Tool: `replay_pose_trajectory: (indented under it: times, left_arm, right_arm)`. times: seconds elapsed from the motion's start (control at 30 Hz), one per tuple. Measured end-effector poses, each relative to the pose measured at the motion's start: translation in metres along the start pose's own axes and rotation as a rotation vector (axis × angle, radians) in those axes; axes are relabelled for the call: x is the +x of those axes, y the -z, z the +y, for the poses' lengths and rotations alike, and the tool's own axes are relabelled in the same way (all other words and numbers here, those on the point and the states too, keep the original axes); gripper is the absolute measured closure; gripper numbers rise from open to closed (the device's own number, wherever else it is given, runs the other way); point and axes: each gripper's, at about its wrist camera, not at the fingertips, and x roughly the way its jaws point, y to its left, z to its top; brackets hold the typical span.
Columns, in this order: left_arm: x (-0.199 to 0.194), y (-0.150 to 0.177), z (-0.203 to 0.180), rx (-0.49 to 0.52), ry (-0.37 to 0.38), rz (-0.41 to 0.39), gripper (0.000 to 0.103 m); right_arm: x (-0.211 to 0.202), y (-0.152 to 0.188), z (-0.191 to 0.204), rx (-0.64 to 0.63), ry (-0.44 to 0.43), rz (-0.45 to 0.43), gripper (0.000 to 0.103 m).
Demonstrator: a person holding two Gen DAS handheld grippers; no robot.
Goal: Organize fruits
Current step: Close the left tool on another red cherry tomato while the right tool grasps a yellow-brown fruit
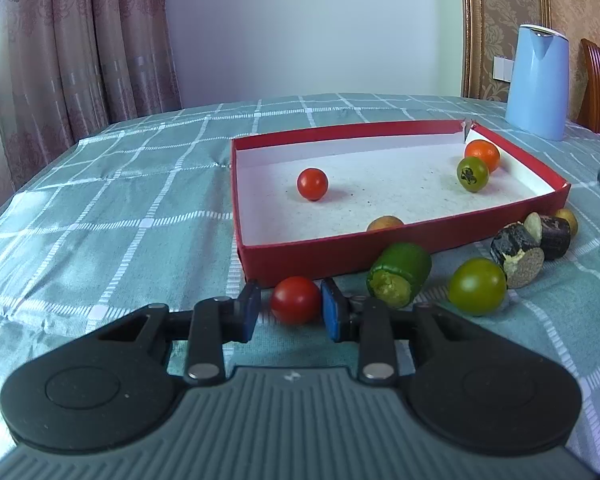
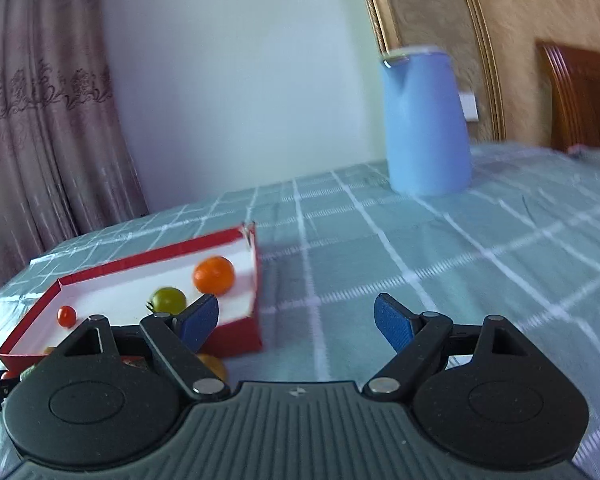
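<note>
A red box (image 1: 380,254) with a white floor holds a red tomato (image 1: 312,184), a green tomato (image 1: 472,174), an orange one (image 1: 482,153) and a tan fruit (image 1: 385,224). In front of it lie a red tomato (image 1: 295,299), a green cut piece (image 1: 398,274), a green tomato (image 1: 477,286) and dark cut pieces (image 1: 518,249). My left gripper (image 1: 291,309) is open, its pads on either side of the red tomato, with gaps. My right gripper (image 2: 296,322) is open and empty, right of the box (image 2: 236,334).
A blue jug (image 1: 537,82) stands at the back right, also in the right wrist view (image 2: 426,120). A wooden chair (image 2: 584,96) stands past the table's right side. A curtain (image 1: 80,52) hangs behind on the left. A checked teal cloth (image 1: 120,200) covers the table.
</note>
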Motion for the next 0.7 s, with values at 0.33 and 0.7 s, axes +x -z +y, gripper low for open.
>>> replay_pose_trajectory:
  times: [0.33, 0.7]
  left_arm:
    - [0.0, 0.0, 0.001, -0.003, -0.002, 0.0, 0.072]
    - [0.0, 0.001, 0.001, -0.006, -0.005, 0.001, 0.07]
  right_arm:
    - [0.017, 0.005, 0.025, -0.128, -0.124, 0.145, 0.032]
    - [0.042, 0.007, 0.065, -0.282, -0.111, 0.216, 0.055]
